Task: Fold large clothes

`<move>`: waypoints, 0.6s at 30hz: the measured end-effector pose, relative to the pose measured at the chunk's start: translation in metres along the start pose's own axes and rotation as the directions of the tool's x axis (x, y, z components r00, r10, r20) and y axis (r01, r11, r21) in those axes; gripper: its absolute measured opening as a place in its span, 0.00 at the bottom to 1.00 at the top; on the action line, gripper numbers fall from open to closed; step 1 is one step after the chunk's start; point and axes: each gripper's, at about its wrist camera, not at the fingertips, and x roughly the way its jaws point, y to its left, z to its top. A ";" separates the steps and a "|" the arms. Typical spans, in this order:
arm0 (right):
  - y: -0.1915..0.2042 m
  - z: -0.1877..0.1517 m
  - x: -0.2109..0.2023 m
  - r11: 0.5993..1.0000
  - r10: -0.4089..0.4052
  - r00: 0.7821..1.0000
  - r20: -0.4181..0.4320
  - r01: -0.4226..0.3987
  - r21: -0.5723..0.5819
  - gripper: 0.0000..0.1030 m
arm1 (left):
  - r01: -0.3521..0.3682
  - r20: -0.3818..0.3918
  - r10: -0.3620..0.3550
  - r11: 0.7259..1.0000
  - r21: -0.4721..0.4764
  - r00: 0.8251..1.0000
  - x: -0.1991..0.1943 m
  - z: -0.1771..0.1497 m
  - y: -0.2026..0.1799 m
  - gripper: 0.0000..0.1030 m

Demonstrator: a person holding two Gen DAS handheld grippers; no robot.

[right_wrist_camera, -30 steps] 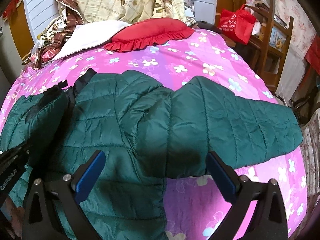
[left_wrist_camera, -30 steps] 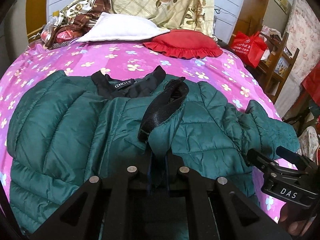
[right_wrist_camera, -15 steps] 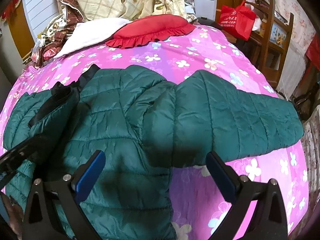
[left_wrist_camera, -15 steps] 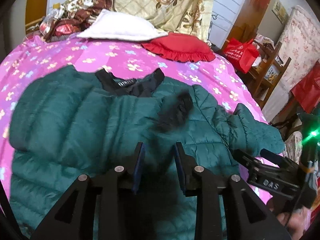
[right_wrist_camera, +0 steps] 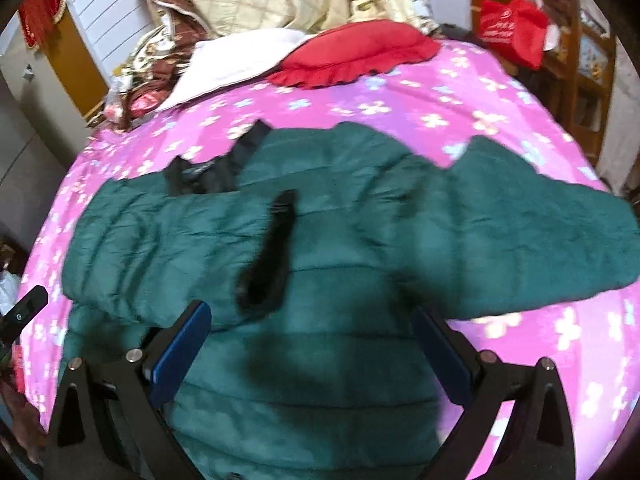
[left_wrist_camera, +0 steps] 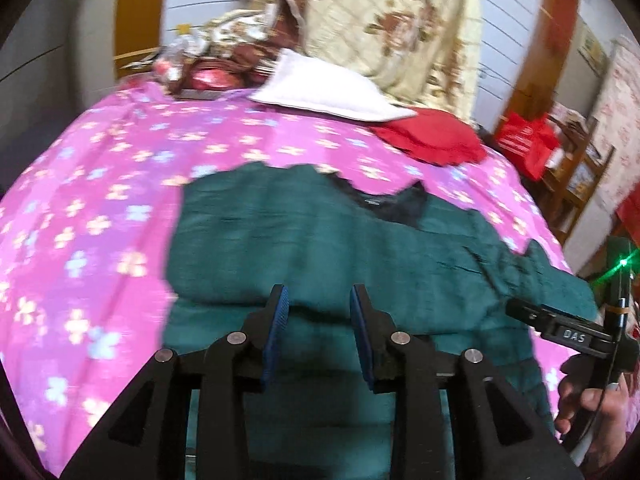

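A dark green quilted jacket [left_wrist_camera: 328, 248] lies on the pink flowered bed [left_wrist_camera: 100, 208]. Its left sleeve is folded across the chest, with the black cuff [right_wrist_camera: 268, 256] lying mid-body. The black collar [right_wrist_camera: 208, 172] points to the far side. The right sleeve [right_wrist_camera: 540, 240] stretches out to the right. My left gripper [left_wrist_camera: 319, 312] is open and empty, above the jacket's folded sleeve. My right gripper [right_wrist_camera: 312, 332] is wide open and empty over the jacket's lower body; it also shows in the left wrist view [left_wrist_camera: 560, 332]. Both views are blurred by motion.
A red ruffled cushion [right_wrist_camera: 352, 56], a white pillow [left_wrist_camera: 324, 88] and a floral quilt [left_wrist_camera: 392, 28] sit at the head of the bed. A red bag [right_wrist_camera: 508, 28] and wooden shelves [right_wrist_camera: 588, 72] stand to the right of the bed.
My left gripper opened and let go of the left sleeve, which now lies across the chest, then drew back and left. My right gripper pulled back and stayed open.
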 end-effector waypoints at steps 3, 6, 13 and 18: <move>0.015 0.002 0.013 1.000 0.015 1.000 -0.013 -0.015 -0.011 0.99 | -0.065 0.004 0.065 0.998 -0.026 0.998 -0.001 0.000 0.027 0.10; 0.025 0.004 0.029 0.999 0.034 0.999 -0.030 -0.034 0.002 0.97 | -0.108 -0.006 0.108 0.992 -0.069 0.994 0.003 -0.001 0.056 0.10; 0.036 0.006 0.067 0.991 0.124 0.990 -0.068 -0.121 0.050 0.38 | -0.138 -0.030 0.134 0.976 -0.166 0.990 0.009 -0.008 0.102 0.10; 0.056 0.011 0.049 0.995 0.059 0.998 0.023 -0.057 -0.088 0.16 | -0.142 -0.038 0.137 0.972 -0.186 0.990 0.013 -0.008 0.111 0.10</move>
